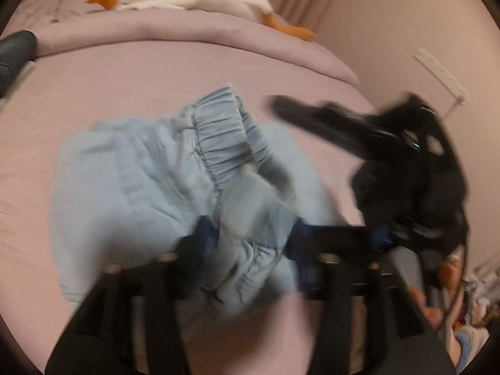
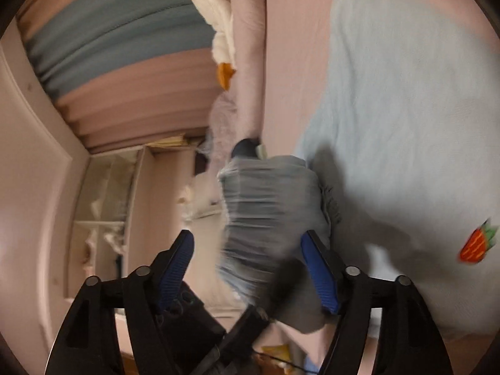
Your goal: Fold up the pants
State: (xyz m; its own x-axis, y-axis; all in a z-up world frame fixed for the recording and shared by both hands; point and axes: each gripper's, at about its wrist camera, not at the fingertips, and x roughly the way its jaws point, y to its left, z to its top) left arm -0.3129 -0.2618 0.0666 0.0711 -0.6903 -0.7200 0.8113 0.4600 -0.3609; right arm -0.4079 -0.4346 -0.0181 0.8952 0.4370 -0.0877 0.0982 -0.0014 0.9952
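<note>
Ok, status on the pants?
Left gripper: cloth bunched between jaws, grip unclear in blur. Right gripper open, at waistband. Pants crumpled on bed, unfolded. Nothing blocking.
</note>
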